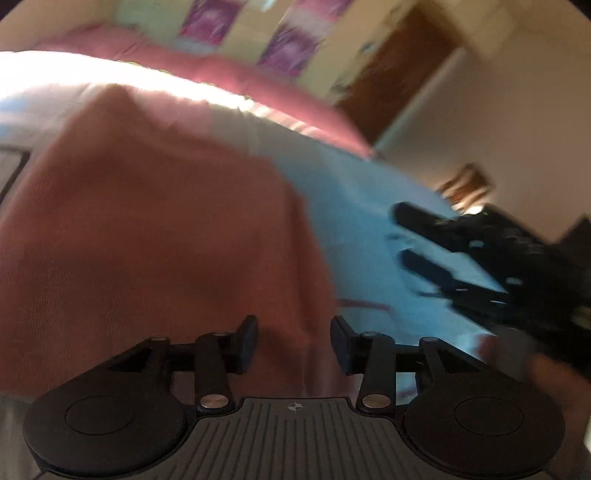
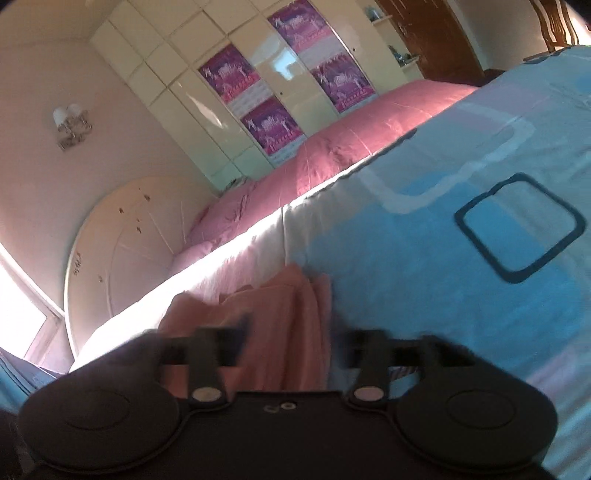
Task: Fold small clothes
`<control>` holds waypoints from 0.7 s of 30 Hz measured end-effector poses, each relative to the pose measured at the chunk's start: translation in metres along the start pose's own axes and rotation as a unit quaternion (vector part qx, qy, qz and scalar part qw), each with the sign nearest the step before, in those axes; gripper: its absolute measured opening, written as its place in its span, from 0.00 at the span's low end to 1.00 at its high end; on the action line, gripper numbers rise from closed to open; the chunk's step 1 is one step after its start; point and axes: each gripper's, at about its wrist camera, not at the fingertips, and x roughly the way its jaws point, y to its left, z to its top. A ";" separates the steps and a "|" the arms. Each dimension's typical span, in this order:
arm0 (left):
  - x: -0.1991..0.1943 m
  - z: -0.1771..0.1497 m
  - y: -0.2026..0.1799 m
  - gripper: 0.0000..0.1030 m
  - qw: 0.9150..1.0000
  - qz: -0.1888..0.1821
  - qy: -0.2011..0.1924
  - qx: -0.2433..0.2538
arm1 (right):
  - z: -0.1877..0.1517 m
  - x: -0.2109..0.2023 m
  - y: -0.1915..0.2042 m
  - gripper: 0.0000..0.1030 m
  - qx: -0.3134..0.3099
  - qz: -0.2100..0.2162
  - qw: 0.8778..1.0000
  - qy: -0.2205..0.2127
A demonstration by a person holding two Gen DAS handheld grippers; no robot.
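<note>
In the left wrist view a salmon-pink garment (image 1: 147, 229) lies spread over the light blue bed cover (image 1: 354, 206). My left gripper (image 1: 294, 343) stands open just above the garment's near edge, and its pads (image 1: 248, 341) press on nothing. My right gripper (image 1: 400, 236) shows blurred at the right over the blue cover, jaws apart. In the right wrist view the same garment (image 2: 273, 317) sits bunched in folds ahead of my right gripper (image 2: 291, 345). That gripper is open, and cloth shows in the gap with no visible pinch. Both views are motion-blurred.
A pink quilt (image 2: 332, 147) lies along the bed's far side, with a white headboard (image 2: 122, 240) behind it. A cream wardrobe with purple posters (image 2: 269, 125) and a brown door (image 2: 432, 33) stand beyond. A hand (image 1: 554, 376) shows at the lower right.
</note>
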 end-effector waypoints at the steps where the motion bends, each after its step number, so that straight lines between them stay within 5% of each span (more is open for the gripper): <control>1: -0.016 0.005 0.003 0.41 1.000 0.009 -0.015 0.003 | 0.000 -0.004 -0.001 0.53 -0.009 0.006 1.000 -0.001; 3: -0.046 0.019 0.021 0.41 0.998 0.026 -0.056 0.001 | 0.003 0.000 -0.001 0.38 -0.014 0.031 0.999 0.030; 7: -0.073 0.058 0.083 0.47 0.987 0.128 -0.094 -0.001 | -0.007 0.021 0.008 0.35 -0.023 0.059 0.994 0.088; 11: -0.055 0.068 0.132 0.47 0.988 0.136 -0.061 -0.032 | -0.024 0.050 0.021 0.38 -0.029 0.059 0.989 0.133; 16: -0.040 0.059 0.150 0.47 0.988 0.143 -0.044 -0.034 | -0.037 0.072 0.028 0.40 -0.043 0.035 0.983 0.177; 21: -0.047 0.026 0.164 0.49 0.990 0.124 -0.047 -0.057 | -0.034 0.072 0.025 0.40 -0.016 0.071 0.980 0.186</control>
